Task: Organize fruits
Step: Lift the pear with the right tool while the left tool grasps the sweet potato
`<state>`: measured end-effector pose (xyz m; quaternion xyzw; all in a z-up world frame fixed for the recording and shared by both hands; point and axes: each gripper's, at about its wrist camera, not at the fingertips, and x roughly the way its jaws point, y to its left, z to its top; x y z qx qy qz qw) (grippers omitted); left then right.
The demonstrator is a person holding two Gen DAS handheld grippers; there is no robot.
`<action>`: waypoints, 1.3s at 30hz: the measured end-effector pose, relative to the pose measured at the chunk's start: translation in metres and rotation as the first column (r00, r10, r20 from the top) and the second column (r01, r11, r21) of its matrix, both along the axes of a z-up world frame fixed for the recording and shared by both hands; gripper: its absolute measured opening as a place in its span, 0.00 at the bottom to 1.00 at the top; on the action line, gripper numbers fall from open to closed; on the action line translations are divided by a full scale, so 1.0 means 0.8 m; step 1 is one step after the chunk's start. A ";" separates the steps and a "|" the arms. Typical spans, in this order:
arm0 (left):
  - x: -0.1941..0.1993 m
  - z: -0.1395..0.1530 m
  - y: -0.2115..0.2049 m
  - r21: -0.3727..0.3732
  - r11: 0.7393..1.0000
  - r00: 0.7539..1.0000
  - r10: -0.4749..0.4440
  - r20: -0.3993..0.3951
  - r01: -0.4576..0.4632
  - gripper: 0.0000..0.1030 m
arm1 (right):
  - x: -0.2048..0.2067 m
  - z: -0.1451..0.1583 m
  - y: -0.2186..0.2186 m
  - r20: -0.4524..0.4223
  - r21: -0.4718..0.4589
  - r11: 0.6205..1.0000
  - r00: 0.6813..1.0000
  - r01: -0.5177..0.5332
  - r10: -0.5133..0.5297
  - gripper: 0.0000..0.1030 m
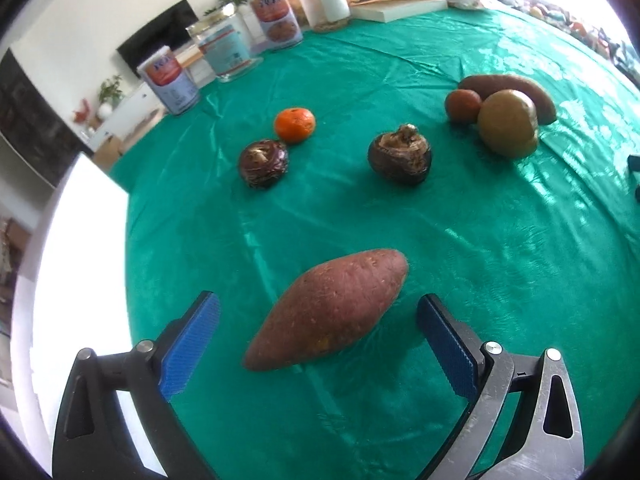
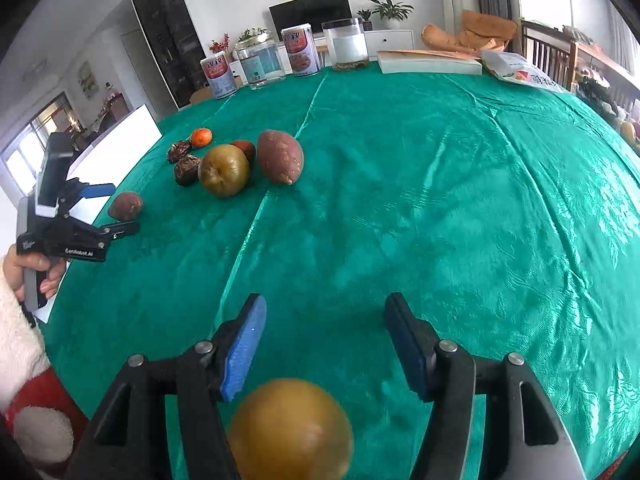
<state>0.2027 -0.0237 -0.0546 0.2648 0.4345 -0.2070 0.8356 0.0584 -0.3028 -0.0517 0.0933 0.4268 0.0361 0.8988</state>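
Observation:
My left gripper (image 1: pixel 318 312) is open, its blue pads either side of a reddish sweet potato (image 1: pixel 328 308) lying on the green tablecloth (image 1: pixel 480 240), not touching it. Beyond lie two dark water chestnuts (image 1: pixel 399 155) (image 1: pixel 263 163), a tangerine (image 1: pixel 295 124), and a cluster of a yellow-green pear (image 1: pixel 508 122), a small red fruit (image 1: pixel 463 106) and a second sweet potato (image 1: pixel 516 90). My right gripper (image 2: pixel 326 316) is open; a yellow-brown pear (image 2: pixel 291 428) lies low between its arms, behind the pads. The left gripper shows in the right wrist view (image 2: pixel 116 208).
Along the far table edge stand two labelled cans (image 2: pixel 218 74) (image 2: pixel 300 51), two clear jars (image 2: pixel 262 62) (image 2: pixel 350 46), a flat white box (image 2: pixel 430 63) and a snack bag (image 2: pixel 520 72). A white board (image 2: pixel 128 140) sits off the table's left edge.

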 end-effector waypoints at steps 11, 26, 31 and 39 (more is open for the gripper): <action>-0.018 0.016 0.046 -0.199 0.917 0.893 0.258 -0.369 -0.347 0.30 | -0.005 0.001 0.002 0.012 -0.003 1.000 1.000 -0.011 0.011 0.73; -0.111 0.025 0.067 -0.292 0.875 0.909 0.307 -0.284 -0.386 0.79 | -0.031 0.018 -0.015 0.003 0.073 0.997 0.999 -0.038 0.038 0.81; -0.110 0.024 0.073 -0.299 0.865 0.901 0.319 -0.296 -0.404 0.79 | -0.062 0.012 -0.003 -0.069 0.064 0.996 0.995 -0.064 0.069 0.81; -0.082 0.040 0.073 -0.299 0.868 0.907 0.319 -0.275 -0.396 0.79 | -0.057 0.012 0.020 -0.111 -0.006 0.997 0.991 -0.074 0.073 0.81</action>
